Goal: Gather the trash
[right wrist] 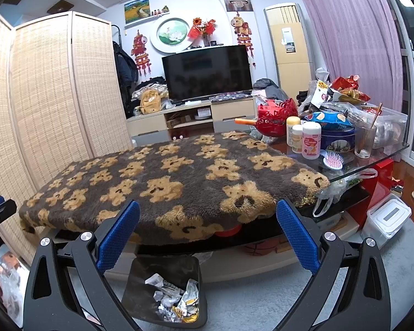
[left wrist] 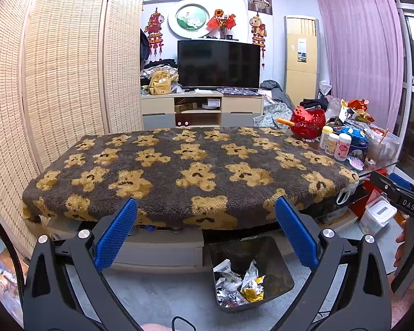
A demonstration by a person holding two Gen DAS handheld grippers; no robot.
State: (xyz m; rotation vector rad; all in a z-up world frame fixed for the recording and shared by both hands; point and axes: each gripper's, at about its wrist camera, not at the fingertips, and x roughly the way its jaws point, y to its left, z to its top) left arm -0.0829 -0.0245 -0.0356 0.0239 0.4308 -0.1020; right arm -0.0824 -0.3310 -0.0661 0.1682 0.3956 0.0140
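Trash: crumpled silver, white and yellow wrappers (left wrist: pixel 238 285) are seen lying inside a dark rectangular plastic bin (left wrist: pixel 285 269) set on the grey floor, in front of the table's lower shelf.
Left gripper (left wrist: pixel 206 231): blue-padded fingers (left wrist: pixel 116 233) are spread wide, with nothing held between them; it is raised above the bin.
Right gripper (right wrist: pixel 208 233): fingers are likewise held far apart and empty; its black body appears at the right edge of the left wrist view.
Table: a brown fluffy blanket patterned with tan teddy bears (right wrist: pixel 174 182) is draped over it.
Far right of table: a red cut-out bowl (right wrist: pixel 276 118), white bottles (right wrist: pixel 310 140) and a pink hairbrush (right wrist: pixel 334 161) are crowded together.
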